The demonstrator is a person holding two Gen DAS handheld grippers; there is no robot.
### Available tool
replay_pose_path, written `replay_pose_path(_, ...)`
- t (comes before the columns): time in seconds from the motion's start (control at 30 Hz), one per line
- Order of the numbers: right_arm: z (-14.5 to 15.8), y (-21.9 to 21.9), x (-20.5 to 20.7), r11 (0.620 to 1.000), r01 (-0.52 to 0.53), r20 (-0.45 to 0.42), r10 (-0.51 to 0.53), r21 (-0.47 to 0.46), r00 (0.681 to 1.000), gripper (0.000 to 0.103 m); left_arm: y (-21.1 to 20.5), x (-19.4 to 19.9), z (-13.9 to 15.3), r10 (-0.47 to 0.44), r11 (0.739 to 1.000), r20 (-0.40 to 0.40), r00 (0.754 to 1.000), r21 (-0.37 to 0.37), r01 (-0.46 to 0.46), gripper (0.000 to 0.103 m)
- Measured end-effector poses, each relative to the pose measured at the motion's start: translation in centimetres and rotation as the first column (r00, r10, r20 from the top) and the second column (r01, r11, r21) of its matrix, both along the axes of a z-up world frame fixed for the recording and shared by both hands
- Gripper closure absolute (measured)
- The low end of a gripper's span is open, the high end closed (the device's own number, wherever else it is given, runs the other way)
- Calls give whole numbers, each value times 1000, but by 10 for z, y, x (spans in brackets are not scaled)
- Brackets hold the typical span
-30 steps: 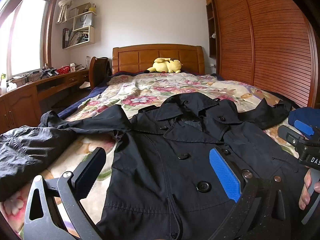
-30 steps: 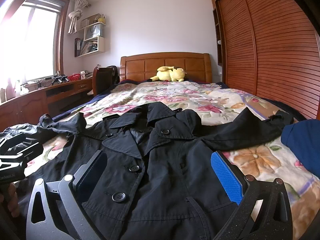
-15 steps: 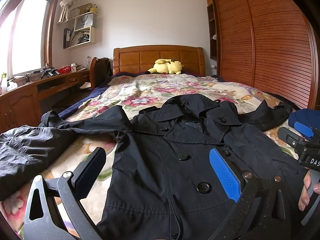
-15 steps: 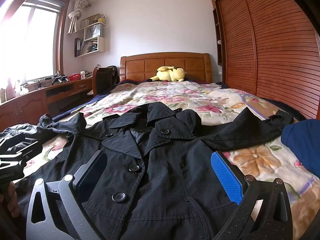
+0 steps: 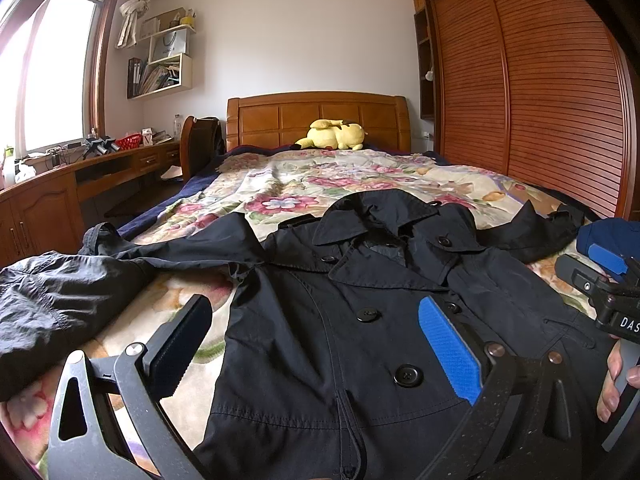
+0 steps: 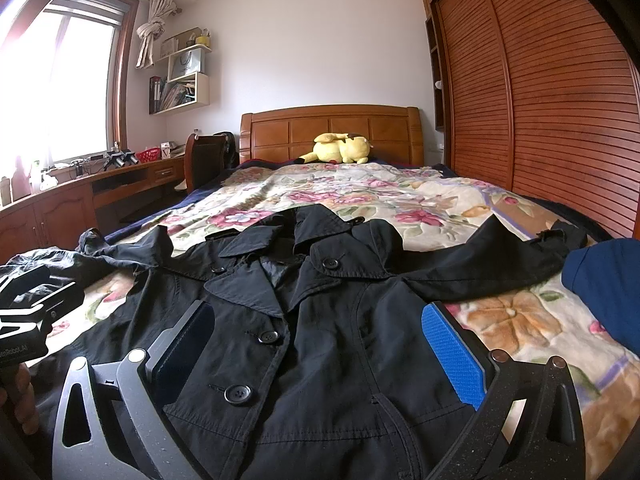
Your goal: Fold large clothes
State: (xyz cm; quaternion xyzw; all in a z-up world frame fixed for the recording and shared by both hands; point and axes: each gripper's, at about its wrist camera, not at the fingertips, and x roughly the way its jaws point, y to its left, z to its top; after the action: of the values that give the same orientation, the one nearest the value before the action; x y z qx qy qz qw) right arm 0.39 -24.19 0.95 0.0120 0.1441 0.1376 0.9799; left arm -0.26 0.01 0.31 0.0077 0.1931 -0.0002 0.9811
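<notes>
A black double-breasted coat (image 5: 352, 320) lies front up on the flowered bed cover (image 5: 320, 176), collar toward the headboard, sleeves spread left and right. It also shows in the right wrist view (image 6: 320, 320). My left gripper (image 5: 316, 340) is open and empty, held over the coat's left front. My right gripper (image 6: 320, 344) is open and empty over the coat's right front. Each gripper shows at the edge of the other's view.
A second dark garment (image 5: 52, 308) lies crumpled at the bed's left edge. A blue garment (image 6: 604, 292) lies at the right edge. A yellow plush toy (image 5: 332, 135) sits by the headboard. A wooden desk (image 5: 48, 196) stands left, a slatted wardrobe (image 5: 540, 100) right.
The left gripper's view has tilted up slightly. The coat and the right gripper have not visibly moved.
</notes>
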Motion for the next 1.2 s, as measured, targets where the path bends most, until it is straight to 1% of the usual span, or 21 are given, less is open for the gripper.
replay_pose_path(1.2,2,0,0,1000,-10,-2,10,-3,1000,0,1,-2,0,-3,1000,1,1000,2,3,0)
